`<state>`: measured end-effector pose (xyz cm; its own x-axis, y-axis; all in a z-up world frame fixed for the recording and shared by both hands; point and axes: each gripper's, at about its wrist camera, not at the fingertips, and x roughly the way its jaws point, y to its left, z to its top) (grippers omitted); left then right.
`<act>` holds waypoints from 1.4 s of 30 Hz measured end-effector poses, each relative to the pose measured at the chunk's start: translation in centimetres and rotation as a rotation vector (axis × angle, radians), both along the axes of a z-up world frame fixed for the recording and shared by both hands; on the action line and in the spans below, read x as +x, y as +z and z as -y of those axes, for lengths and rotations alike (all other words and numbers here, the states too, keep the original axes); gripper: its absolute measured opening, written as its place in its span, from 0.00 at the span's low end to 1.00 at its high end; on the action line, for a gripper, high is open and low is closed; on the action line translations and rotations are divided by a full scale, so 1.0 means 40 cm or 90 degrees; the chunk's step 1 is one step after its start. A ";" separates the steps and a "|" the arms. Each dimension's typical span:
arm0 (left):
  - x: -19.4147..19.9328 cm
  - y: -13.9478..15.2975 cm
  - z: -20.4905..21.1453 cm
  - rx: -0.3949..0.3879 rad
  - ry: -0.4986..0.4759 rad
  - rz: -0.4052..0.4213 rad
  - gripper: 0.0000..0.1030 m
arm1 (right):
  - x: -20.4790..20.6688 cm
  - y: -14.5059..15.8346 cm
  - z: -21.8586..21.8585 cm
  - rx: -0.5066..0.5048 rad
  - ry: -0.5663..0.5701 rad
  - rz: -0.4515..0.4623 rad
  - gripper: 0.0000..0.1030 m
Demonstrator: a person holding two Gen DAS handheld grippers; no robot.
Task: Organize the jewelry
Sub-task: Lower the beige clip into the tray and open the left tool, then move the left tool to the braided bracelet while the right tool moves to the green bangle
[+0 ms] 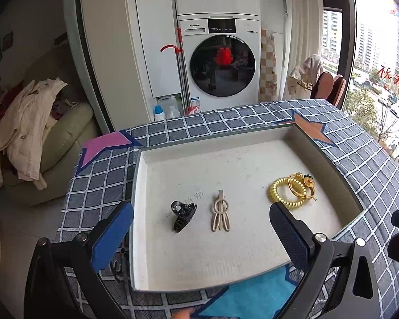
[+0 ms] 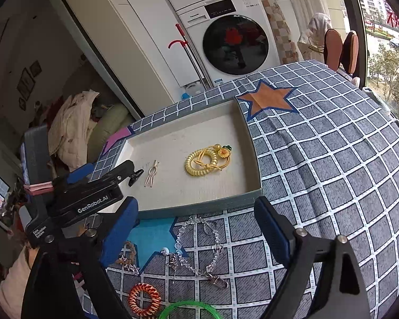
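A shallow white-lined tray (image 1: 143, 212) (image 2: 199, 204) sits on the checked tablecloth. In it lie a black claw clip (image 1: 183, 215), a beige hair clip (image 1: 220, 212) (image 2: 151, 175), and a yellow spiral hair tie with gold hoops and a flower piece (image 1: 292, 190) (image 2: 206, 159). My left gripper (image 1: 200, 235) is open and empty above the tray's near side. My right gripper (image 2: 196, 231) is open and empty above a clear bead bracelet (image 2: 196, 247) lying in front of the tray. An orange spiral tie (image 2: 144, 301), a green bangle (image 2: 190, 311) and a star-bead bracelet (image 2: 127, 259) lie nearer.
The left gripper's black body (image 2: 82, 199) reaches over the tray's left corner in the right wrist view. The table edge drops to a sofa with clothes (image 1: 26, 133) on the left. A washing machine (image 1: 220, 63) and chairs (image 2: 340, 50) stand beyond the table.
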<state>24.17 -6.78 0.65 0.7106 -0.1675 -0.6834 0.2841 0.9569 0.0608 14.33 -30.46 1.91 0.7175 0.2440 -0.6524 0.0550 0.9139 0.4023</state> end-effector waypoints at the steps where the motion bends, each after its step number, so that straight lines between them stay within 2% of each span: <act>1: -0.012 0.001 -0.015 0.001 0.005 0.000 1.00 | -0.008 -0.002 -0.001 0.001 0.000 0.004 0.89; 4: -0.044 0.001 -0.055 -0.009 0.011 -0.010 1.00 | -0.025 -0.010 -0.001 0.010 0.004 -0.007 0.89; 10: -0.125 -0.028 -0.131 -0.034 0.035 -0.044 1.00 | -0.063 -0.021 -0.006 -0.012 0.011 -0.041 0.89; 18: -0.200 -0.101 -0.183 -0.030 0.068 -0.094 1.00 | -0.134 -0.074 -0.001 -0.016 0.009 -0.089 0.89; 22: -0.215 -0.135 -0.195 -0.037 0.085 -0.123 1.00 | -0.163 -0.108 -0.008 -0.039 0.009 -0.121 0.89; 32: -0.201 -0.140 -0.183 -0.028 0.074 -0.136 1.00 | -0.178 -0.125 -0.034 -0.098 0.020 -0.138 0.89; 42: -0.159 -0.156 -0.137 0.029 0.025 -0.142 1.00 | -0.170 -0.133 -0.050 -0.141 0.029 -0.154 0.89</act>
<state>17.81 -1.31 -5.61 0.5465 -0.1077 -0.8305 0.2578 0.9652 0.0445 7.53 -28.47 -3.40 0.5267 0.1060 -0.8434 0.0813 0.9814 0.1741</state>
